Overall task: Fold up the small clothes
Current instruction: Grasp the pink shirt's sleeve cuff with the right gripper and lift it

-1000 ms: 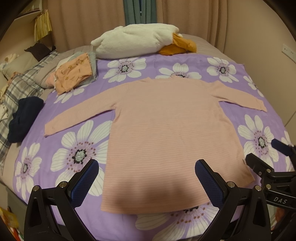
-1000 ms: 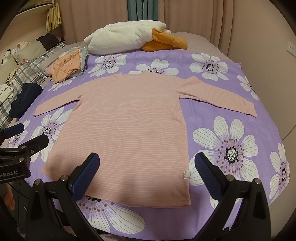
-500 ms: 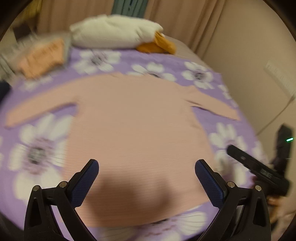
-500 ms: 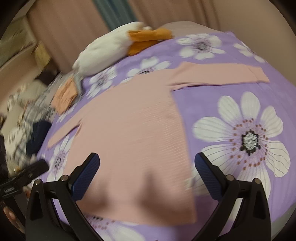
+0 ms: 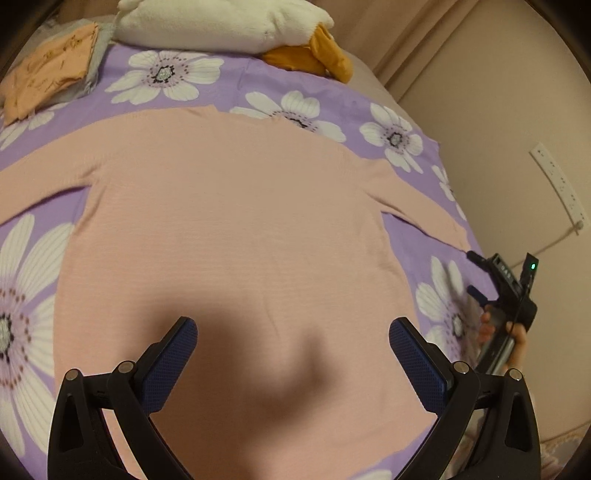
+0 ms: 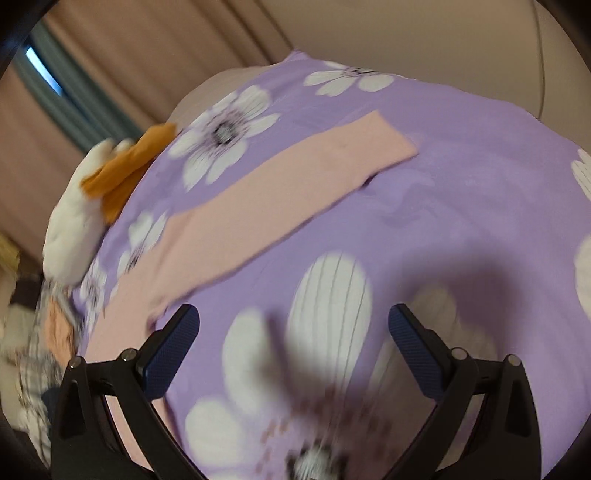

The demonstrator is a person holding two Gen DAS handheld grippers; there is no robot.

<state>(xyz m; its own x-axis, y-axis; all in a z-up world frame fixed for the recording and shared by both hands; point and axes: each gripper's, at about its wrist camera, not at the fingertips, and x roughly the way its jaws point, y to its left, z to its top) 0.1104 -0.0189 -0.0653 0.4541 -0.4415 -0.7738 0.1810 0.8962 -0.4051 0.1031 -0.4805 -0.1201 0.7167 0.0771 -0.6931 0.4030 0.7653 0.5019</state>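
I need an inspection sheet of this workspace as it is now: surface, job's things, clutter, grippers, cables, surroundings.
Surface: bed with purple flowered cover; partly covered by clothes.
Job's things: pink long-sleeved top lies flat, sleeves spread; its sleeve lies straight, not yet folded.
Clutter: white plush toy with orange parts at the far end; folded orange garment at far left.
Grippers: left gripper open over the top's body, holding nothing; right gripper open over bare cover, beside the sleeve.
Cables: thin cord along the wall, by a power strip.
Surroundings: curtains, plain wall.
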